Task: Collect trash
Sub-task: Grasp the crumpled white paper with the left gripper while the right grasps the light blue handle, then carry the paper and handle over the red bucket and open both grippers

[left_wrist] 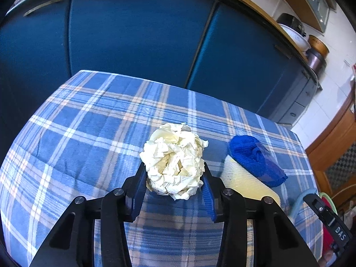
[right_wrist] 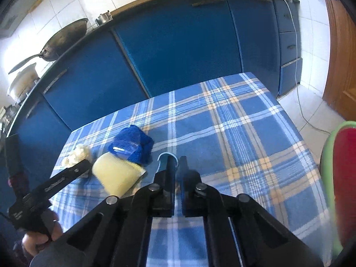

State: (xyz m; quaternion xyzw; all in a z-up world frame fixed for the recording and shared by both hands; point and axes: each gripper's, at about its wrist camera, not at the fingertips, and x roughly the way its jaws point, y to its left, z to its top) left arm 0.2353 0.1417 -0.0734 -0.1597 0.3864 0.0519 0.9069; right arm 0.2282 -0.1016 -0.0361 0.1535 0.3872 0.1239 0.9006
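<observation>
1. Between the left gripper (left_wrist: 174,178) pads: crumpled paper ball (left_wrist: 174,161), clamped, on the plaid tablecloth (left_wrist: 89,133);
2. Right gripper (right_wrist: 176,166): closed on a thin light-blue ring (right_wrist: 165,154);
3. Nearby: blue cloth (right_wrist: 131,144), yellow sponge (right_wrist: 115,173).

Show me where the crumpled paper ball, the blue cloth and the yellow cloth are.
crumpled paper ball (left_wrist: 174,161), left wrist view, on the middle of the ball.
blue cloth (right_wrist: 131,148), right wrist view, on its folded top.
yellow cloth (right_wrist: 116,174), right wrist view, on its flat middle.
</observation>
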